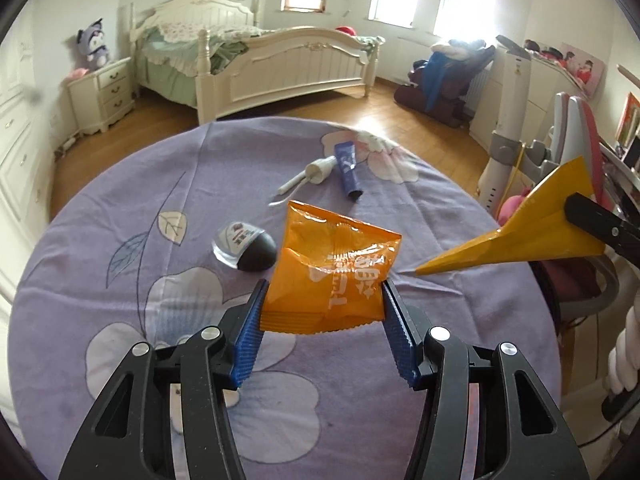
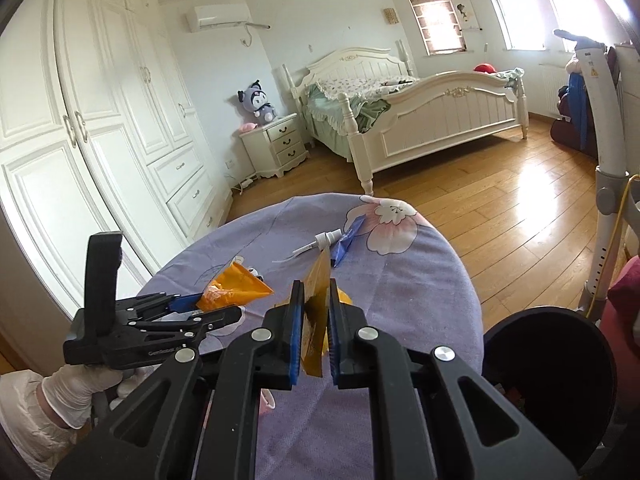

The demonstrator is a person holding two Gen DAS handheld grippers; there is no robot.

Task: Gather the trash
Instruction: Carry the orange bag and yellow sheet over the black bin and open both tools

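Above the round table with its purple flowered cloth (image 1: 120,184), the left gripper (image 1: 324,292) stands half open with its blue pads pressing both sides of an orange snack packet (image 1: 332,268), lifted clear of the cloth. Off to its right, the right gripper (image 2: 314,292) is nearly closed, pinching a yellow wrapper (image 2: 316,320). On the cloth lie a blue tube (image 1: 347,170), a white spray pump (image 1: 316,172) and a small black-and-clear bottle (image 1: 244,250).

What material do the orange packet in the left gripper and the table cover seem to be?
Orange packet: likely plastic film, glossy; it shines, crinkles, and has crimped sealed edges. Table cover: seems woven cloth, matte purple with printed flowers; it shows soft wrinkles and drapes over the round edge. The exact fibre cannot be told.
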